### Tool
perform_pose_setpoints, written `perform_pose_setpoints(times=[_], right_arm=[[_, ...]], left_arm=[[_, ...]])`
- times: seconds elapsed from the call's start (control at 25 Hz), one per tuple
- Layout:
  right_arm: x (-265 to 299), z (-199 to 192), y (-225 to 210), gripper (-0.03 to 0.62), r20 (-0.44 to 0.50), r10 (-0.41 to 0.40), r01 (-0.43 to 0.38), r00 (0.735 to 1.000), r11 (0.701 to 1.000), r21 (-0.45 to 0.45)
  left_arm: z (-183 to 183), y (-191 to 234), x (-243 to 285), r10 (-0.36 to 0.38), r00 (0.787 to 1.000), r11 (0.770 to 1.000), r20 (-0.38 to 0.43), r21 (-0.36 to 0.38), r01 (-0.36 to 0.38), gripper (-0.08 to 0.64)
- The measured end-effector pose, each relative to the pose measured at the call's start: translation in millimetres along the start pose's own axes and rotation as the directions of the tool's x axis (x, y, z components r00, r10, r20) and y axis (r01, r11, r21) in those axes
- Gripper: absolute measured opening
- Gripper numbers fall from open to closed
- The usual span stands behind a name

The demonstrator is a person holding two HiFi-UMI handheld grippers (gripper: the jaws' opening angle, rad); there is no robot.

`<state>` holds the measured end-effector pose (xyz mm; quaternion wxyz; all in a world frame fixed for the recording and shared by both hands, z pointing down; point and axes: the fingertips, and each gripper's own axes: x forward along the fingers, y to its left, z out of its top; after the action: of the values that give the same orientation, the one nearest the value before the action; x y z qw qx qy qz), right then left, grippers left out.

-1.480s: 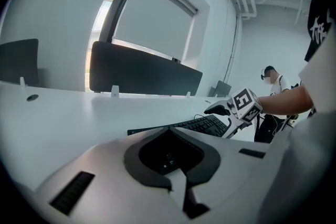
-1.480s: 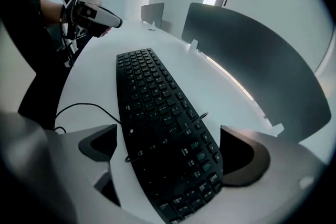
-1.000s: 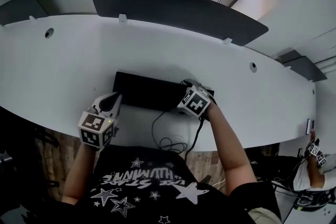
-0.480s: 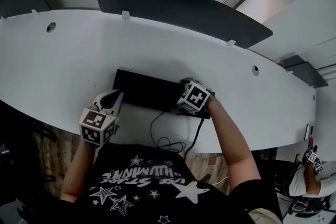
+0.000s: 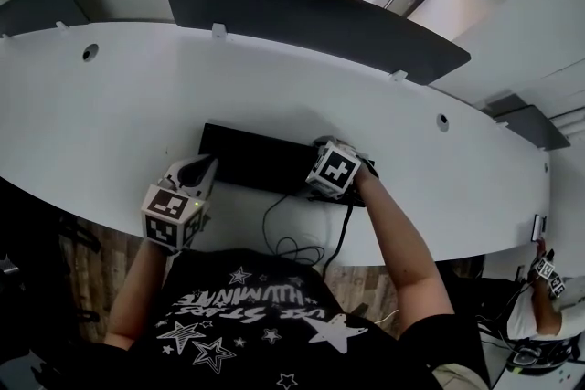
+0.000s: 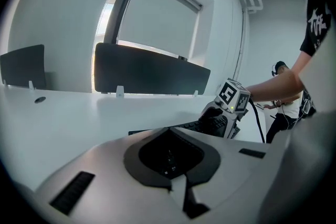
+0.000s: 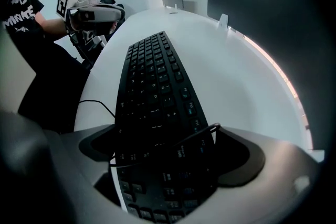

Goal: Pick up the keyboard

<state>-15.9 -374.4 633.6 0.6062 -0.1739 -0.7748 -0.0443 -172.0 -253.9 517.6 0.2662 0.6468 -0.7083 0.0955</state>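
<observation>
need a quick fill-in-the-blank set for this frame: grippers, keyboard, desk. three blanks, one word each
1. The left gripper hangs by the keyboard's left end with its jaws ___.
2. In the head view, the right gripper has the ___ end of the keyboard between its jaws.
3. The keyboard lies flat on a ___ desk.

Missing words: shut; right; white
</observation>
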Motion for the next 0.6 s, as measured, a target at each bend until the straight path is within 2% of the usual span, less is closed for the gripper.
perform_pose_setpoints(times=[0.12,0.28,0.44,0.6], right_arm=[[-4,5,1,0.568,0.002,-0.051,0.051,0.999,0.998,-0.027],[-11,12,2,0.568,0.024,-0.183,0.185,0.983,0.979,-0.081],[-20,13,8,0.569,0.064,-0.321,0.326,0.945,0.939,-0.112],[-25,11,11,0.571,0.097,-0.418,0.426,0.903,0.900,-0.089]], left_arm=[[2,2,0,-0.003,1.000,1.000,0.003,0.007,0.003,0.009],[0,2,-1,-0.011,1.000,1.000,-0.005,0.014,0.011,0.008],[-2,-3,-2,-0.029,0.999,0.999,-0.012,0.038,0.030,0.008],[1,-9,-4,-0.049,0.999,0.996,-0.016,0.074,0.050,0.008]])
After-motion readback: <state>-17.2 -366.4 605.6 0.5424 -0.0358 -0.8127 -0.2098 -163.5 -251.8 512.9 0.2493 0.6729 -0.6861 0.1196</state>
